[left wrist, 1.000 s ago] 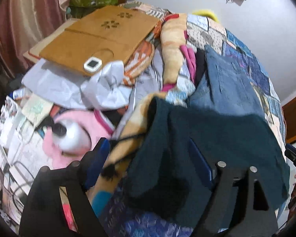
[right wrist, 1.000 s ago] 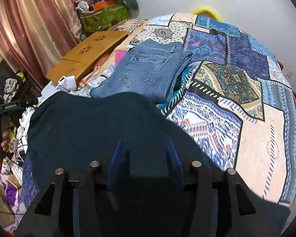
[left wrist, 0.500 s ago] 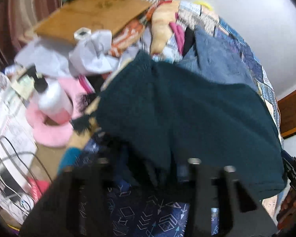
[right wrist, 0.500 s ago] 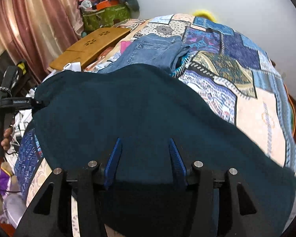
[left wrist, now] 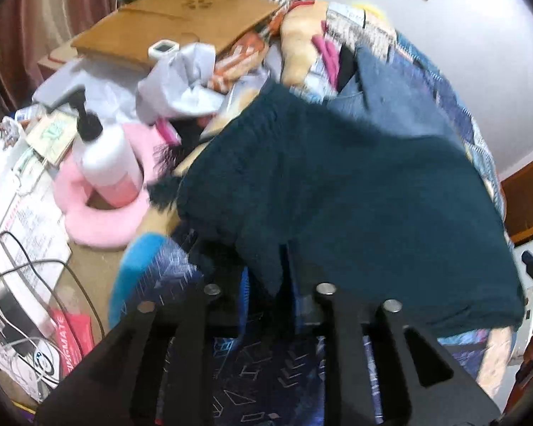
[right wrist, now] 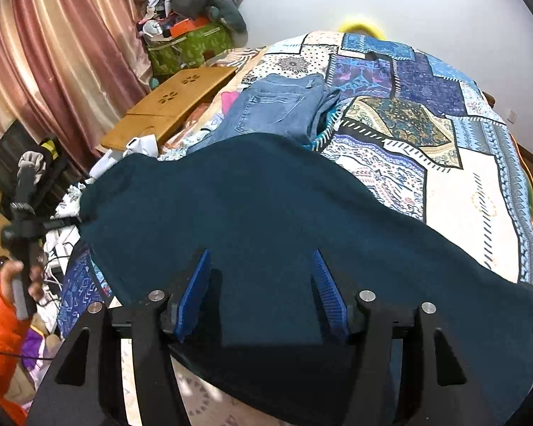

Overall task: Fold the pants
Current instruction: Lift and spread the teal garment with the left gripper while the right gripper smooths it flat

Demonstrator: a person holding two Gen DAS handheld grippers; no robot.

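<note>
Left tool [left wrist: 266,284]: clamped on dark teal knit pants [right wrist: 266,213] corner | right tool [right wrist: 261,284]: jaws just widened, fabric loose between | risk: unheld near edge sags, fold skews on patchwork bed [right wrist: 462,177].

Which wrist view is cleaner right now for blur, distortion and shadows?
Right wrist view: sharp, strong fisheye bowing of the bedspread, a hard shadow under the right gripper on the dark teal pants. Left wrist view: motion-smeared, soft edges on the pump bottle and folded jeans, and the left gripper sits in dark fabric.
</note>
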